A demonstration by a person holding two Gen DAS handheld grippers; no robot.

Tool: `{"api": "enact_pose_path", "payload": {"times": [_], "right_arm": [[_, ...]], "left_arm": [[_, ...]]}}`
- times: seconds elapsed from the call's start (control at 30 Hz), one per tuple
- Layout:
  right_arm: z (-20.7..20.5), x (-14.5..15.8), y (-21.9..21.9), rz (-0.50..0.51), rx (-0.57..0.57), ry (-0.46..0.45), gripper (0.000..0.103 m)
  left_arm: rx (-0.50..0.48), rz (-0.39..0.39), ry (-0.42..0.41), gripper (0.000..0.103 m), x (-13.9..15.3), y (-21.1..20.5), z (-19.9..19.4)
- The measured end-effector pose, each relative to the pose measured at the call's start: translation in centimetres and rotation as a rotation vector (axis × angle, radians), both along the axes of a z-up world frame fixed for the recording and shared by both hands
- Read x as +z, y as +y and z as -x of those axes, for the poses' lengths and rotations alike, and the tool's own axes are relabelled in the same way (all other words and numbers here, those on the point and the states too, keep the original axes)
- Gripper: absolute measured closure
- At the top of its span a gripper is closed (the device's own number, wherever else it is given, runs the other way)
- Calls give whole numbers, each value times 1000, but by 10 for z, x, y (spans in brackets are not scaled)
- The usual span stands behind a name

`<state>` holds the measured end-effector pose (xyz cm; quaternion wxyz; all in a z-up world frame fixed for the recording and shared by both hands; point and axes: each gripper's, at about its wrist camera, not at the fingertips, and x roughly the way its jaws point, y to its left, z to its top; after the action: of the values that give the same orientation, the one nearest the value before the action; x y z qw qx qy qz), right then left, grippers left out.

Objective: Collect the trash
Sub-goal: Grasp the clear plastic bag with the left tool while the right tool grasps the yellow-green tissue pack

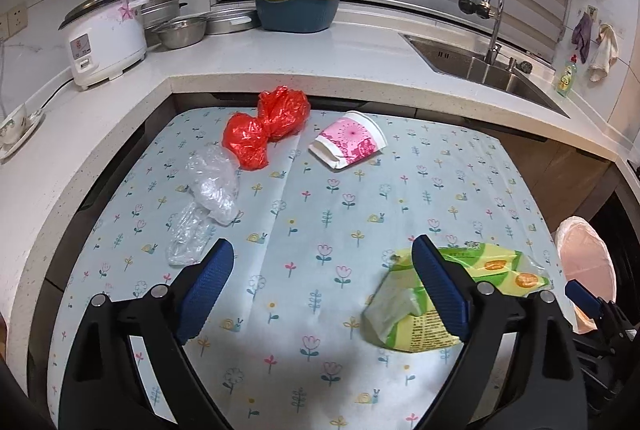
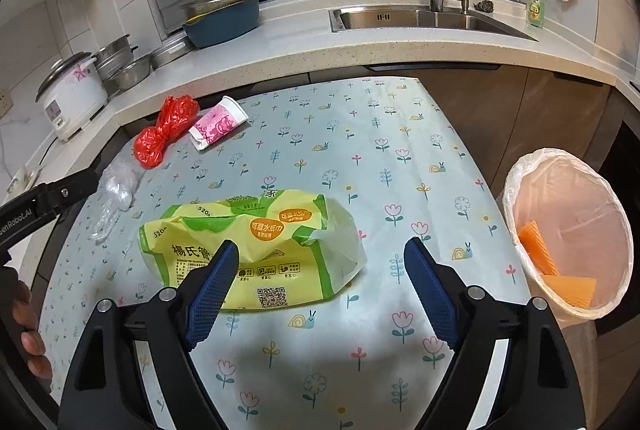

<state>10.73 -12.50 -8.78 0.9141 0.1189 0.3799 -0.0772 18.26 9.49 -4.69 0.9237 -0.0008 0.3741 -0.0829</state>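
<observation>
Two grippers, both spread wide, nothing held. Left gripper [image 1: 324, 262] hovers over the floral table [image 1: 304, 213]; right gripper [image 2: 320, 262] over the yellow-green tissue pack [image 2: 256, 246]. Farther: clear plastic bag [image 1: 208, 189], red plastic bag [image 1: 268, 125], pink paper cup [image 1: 348, 141] on its side. Lined trash bin [image 2: 568, 230] beside table's right edge.

Both grippers, left gripper [image 1: 323, 258] and right gripper [image 2: 318, 256]: black plastic frames, blue ribbed pads [image 2: 212, 294], silver screws (white lettering on one arm, partly cut off).
</observation>
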Motion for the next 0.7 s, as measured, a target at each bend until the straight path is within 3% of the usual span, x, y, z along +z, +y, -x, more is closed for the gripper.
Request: {"api": "enact_pose_path", "payload": {"times": [0.27,0.7], "right_arm": [[-29,-23,2,-7,-8,42,19],[-79,-42,2,-73,-19,46,20]], "left_arm": [[85,17,44,12,-19,48,-35],[108,-1,120,10,-60,82,-120]]}}
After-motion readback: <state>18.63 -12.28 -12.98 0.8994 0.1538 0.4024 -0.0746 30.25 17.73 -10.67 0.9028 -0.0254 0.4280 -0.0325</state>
